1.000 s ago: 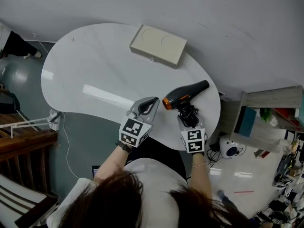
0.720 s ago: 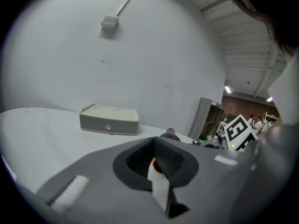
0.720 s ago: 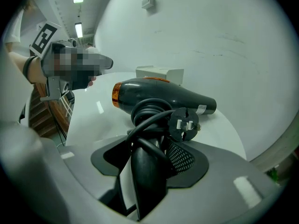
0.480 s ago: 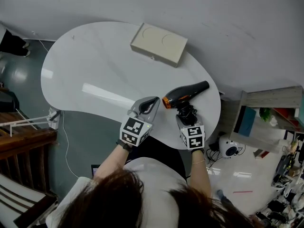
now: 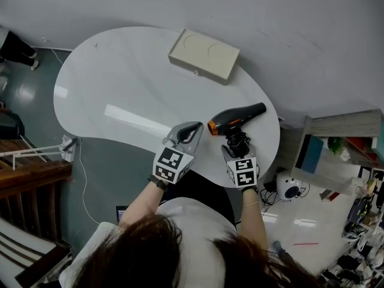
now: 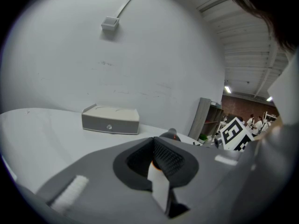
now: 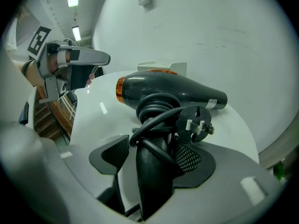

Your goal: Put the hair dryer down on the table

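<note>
Hair dryer [image 5: 237, 117] lies on the table [image 5: 132, 83] by its right edge. My right tongs [image 7: 152, 162] are opening, cord-wrapped handle between the pads. Best to back straight out so the cord doesn't snag. Left tongs [image 6: 156, 164] closed together, empty.

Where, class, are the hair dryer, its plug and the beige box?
hair dryer [image 7: 177, 90], right gripper view, on its dark barrel
plug [image 7: 195, 120], right gripper view, on its round face
beige box [image 5: 204, 57], head view, on its lid
</note>
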`<state>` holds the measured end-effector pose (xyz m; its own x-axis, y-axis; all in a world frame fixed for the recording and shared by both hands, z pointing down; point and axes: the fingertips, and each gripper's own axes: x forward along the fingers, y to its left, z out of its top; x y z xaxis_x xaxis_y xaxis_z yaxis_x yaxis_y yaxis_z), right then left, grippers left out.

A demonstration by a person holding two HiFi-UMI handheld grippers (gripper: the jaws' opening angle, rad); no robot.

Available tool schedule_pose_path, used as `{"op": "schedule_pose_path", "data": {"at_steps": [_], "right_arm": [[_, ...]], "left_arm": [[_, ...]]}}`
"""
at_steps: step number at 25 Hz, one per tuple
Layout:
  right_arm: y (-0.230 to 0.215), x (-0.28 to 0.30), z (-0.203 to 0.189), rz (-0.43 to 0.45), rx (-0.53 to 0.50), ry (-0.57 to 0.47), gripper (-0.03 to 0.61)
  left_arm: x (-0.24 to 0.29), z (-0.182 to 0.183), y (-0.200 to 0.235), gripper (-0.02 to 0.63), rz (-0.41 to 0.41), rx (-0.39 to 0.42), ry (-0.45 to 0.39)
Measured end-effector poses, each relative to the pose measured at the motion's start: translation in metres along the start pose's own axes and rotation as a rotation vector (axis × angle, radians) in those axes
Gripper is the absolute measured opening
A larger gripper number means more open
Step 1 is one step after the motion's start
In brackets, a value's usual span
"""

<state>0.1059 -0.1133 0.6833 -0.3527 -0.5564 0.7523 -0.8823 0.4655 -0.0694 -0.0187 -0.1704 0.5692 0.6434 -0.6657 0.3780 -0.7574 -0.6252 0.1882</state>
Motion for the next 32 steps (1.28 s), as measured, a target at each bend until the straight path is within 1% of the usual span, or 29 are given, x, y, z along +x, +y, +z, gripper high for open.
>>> {"op": "schedule_pose_path", "data": {"at_steps": [6, 13, 18, 26, 32], "right_arm": [[0.000, -0.001, -0.001, -0.028, 0.004, 0.016, 0.310], [-0.006, -0.015, -0.008, -0.063, 0.051, 0.011, 0.327], [-0.014, -0.028, 0.002, -0.099, 0.075, -0.037, 0.327], [-0.022, -0.047, 0.023, -0.118, 0.057, -0.090, 0.328], [-0.025, -0.075, 0.050, -0.113, 0.082, -0.183, 0.327]], "left_arm": [[-0.005, 0.004, 0.000, 0.058, 0.004, 0.012, -0.010], [-0.009, 0.007, -0.007, 0.058, -0.004, 0.019, -0.015], [-0.010, 0.022, -0.016, 0.058, -0.021, 0.033, -0.039], [-0.007, 0.046, -0.022, 0.058, -0.029, 0.056, -0.079], [-0.006, 0.069, -0.023, 0.058, -0.028, 0.076, -0.122]]}}
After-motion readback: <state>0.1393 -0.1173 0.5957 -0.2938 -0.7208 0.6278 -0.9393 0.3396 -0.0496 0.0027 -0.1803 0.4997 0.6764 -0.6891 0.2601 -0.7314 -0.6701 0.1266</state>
